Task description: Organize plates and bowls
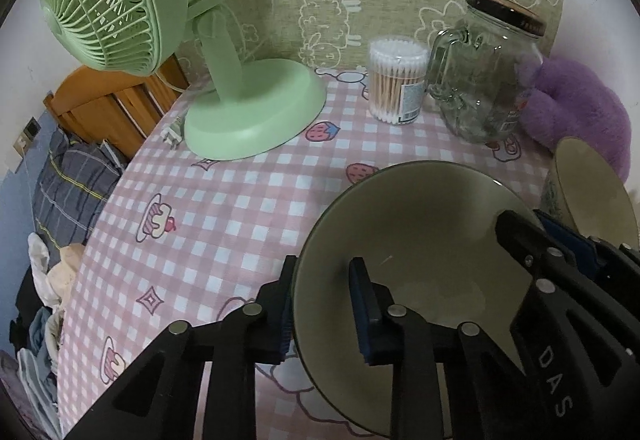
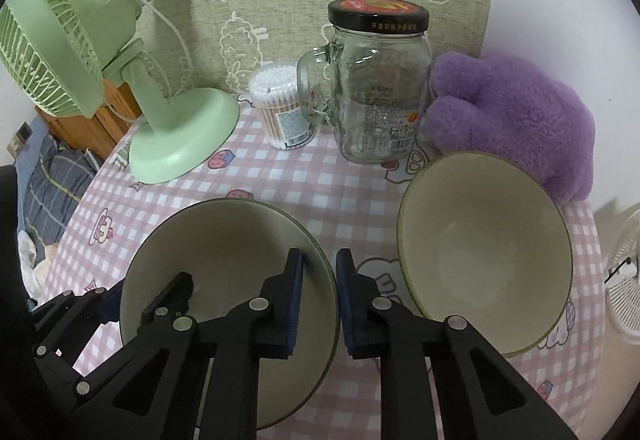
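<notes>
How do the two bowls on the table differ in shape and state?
The left bowl is wider and shallower; the right bowl is deeper, with steeper walls. The left gripper and the right gripper each clamp the left bowl's rim; nothing holds the right bowl. Both are cream inside, empty, with a dark rim.

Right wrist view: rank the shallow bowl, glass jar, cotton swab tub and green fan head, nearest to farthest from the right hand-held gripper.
From the right hand-held gripper:
1. Shallow bowl, its right rim between the pads.
2. Glass jar, straight ahead, at the table's back.
3. Cotton swab tub, just left of the jar, slightly farther back.
4. Green fan head, far left.
</notes>
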The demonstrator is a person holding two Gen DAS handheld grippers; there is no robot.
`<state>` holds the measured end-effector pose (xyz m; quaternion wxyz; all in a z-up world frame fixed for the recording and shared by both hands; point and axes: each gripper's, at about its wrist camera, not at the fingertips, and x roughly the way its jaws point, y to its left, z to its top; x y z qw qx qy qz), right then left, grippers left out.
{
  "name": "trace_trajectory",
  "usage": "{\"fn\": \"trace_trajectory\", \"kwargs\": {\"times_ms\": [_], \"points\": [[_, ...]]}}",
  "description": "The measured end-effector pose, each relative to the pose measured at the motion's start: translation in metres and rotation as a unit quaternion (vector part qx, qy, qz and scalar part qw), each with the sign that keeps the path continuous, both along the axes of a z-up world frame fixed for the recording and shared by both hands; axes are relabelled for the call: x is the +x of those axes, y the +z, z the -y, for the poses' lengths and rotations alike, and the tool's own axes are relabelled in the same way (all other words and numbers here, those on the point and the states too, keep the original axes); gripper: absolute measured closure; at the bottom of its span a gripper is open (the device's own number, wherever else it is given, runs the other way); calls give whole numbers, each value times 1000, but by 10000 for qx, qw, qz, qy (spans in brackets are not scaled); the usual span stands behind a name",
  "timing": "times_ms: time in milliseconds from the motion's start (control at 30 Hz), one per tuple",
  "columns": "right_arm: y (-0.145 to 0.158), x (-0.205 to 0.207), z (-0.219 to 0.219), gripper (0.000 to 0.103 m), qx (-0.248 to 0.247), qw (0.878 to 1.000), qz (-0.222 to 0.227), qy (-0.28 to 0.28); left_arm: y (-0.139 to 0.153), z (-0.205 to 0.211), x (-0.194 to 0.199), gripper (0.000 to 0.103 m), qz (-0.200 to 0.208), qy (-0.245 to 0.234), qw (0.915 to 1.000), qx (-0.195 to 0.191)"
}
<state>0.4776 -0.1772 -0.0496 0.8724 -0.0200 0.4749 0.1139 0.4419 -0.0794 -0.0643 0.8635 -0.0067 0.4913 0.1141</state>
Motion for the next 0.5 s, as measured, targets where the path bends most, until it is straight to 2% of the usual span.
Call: {"fn": "trace_trajectory", "kwargs": {"times_ms": [500], "points": [[12, -26, 5, 83, -112, 9998, -131, -40, 9, 3, -29, 82, -181, -103, 9997, -96]]}}
